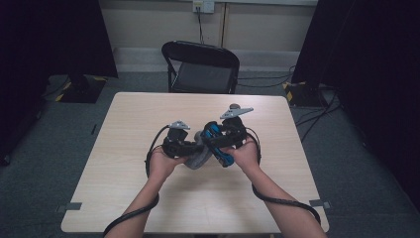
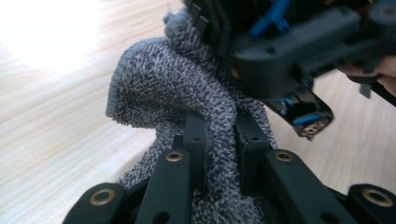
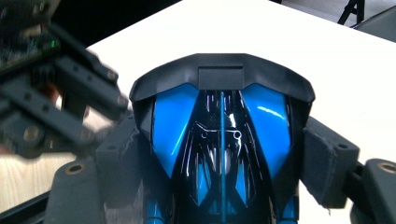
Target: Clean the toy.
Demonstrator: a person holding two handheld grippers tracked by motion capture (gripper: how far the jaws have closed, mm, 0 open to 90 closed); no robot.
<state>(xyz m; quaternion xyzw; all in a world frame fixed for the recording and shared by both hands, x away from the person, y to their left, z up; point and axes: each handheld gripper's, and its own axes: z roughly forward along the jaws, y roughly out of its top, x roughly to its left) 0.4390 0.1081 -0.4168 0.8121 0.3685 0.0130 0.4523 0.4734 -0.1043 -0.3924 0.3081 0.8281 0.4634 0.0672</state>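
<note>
Over the middle of the table, my left gripper (image 1: 192,148) is shut on a grey terry cloth (image 1: 199,159). In the left gripper view the cloth (image 2: 177,88) is pinched between the black jaws of my left gripper (image 2: 219,128) and bulges up against a black and blue toy car (image 2: 280,60). My right gripper (image 1: 221,140) is shut on that glossy car (image 1: 214,132) and holds it just right of the cloth. In the right gripper view the car (image 3: 222,130) sits between the padded jaws of my right gripper (image 3: 224,156), with the left gripper (image 3: 60,102) blurred at the left.
The light wooden table (image 1: 148,114) has a black folding chair (image 1: 203,64) behind its far edge. Dark curtains hang at both sides, with stands and cables on the grey floor. Cables trail from both grippers toward the table's near edge.
</note>
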